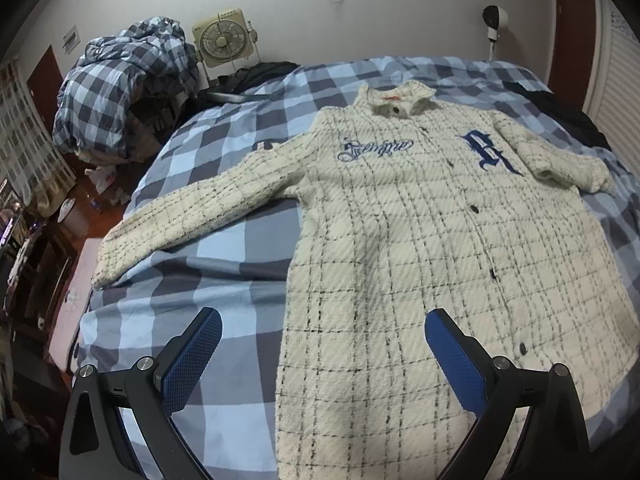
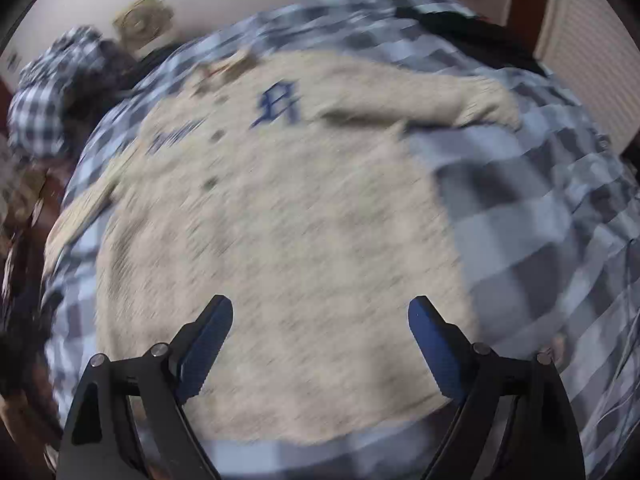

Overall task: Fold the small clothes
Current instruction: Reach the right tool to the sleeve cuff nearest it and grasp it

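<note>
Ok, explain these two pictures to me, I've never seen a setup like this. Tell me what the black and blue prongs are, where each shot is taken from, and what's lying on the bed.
There is no robot here. A person holds a hand tool in each hand, and each tool carries a wide-angle camera that looks forward along its two fingers. The prongs at the bottom of each picture are those fingers: black arms with blue pads.

The sharp picture comes from the left gripper, the blurred one from the right gripper. Both stand open and hold nothing.

On the bed with the blue checked sheet lies a cream plaid jacket, front up, with blue embroidery on the chest. One sleeve stretches out sideways; the other sleeve is bent near the shoulder. A crumpled checked duvet and a fan sit behind.

Nothing is folded yet.
</note>
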A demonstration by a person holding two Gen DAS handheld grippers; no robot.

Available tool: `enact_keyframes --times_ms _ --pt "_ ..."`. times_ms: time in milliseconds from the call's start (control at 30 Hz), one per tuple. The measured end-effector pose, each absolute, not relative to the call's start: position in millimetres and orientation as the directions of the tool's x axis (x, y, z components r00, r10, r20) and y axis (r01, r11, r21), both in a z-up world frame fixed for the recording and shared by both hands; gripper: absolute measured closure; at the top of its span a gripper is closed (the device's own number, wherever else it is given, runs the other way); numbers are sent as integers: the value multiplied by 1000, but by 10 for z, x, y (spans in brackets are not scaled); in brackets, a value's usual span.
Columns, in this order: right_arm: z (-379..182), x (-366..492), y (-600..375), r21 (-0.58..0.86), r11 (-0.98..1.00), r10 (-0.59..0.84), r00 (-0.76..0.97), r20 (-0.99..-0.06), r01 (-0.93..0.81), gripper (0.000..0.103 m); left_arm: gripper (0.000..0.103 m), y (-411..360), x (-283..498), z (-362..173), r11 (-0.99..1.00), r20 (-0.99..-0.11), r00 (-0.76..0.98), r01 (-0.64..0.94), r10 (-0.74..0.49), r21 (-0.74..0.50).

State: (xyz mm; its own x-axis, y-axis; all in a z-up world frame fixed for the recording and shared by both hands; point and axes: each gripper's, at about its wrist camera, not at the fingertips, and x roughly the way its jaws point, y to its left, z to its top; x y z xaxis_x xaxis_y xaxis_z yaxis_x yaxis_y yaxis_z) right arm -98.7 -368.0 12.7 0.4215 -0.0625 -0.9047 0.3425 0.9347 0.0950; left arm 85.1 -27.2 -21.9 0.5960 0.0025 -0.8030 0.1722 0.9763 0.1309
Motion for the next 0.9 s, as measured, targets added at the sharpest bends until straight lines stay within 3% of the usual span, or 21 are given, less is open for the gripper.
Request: enact_keyframes --times_ms 133,400,667,900 --pt "103 -737 -4574 20 883 -169 358 -918 469 16 0 -314 889 -233 975 -804 594 179 0 132" --pt "-310 -235 -6021 218 685 -31 327 -945 696 16 0 -482 966 -390 961 -824 566 218 18 171" --pt "-661 302 -6383 275 584 11 331 -943 764 16 0 -523 1033 -481 958 -838 545 222 34 183" --pt "-830 583 -6448 207 558 -46 280 -959 803 16 0 -449 1128 -550 968 -853 520 186 47 167"
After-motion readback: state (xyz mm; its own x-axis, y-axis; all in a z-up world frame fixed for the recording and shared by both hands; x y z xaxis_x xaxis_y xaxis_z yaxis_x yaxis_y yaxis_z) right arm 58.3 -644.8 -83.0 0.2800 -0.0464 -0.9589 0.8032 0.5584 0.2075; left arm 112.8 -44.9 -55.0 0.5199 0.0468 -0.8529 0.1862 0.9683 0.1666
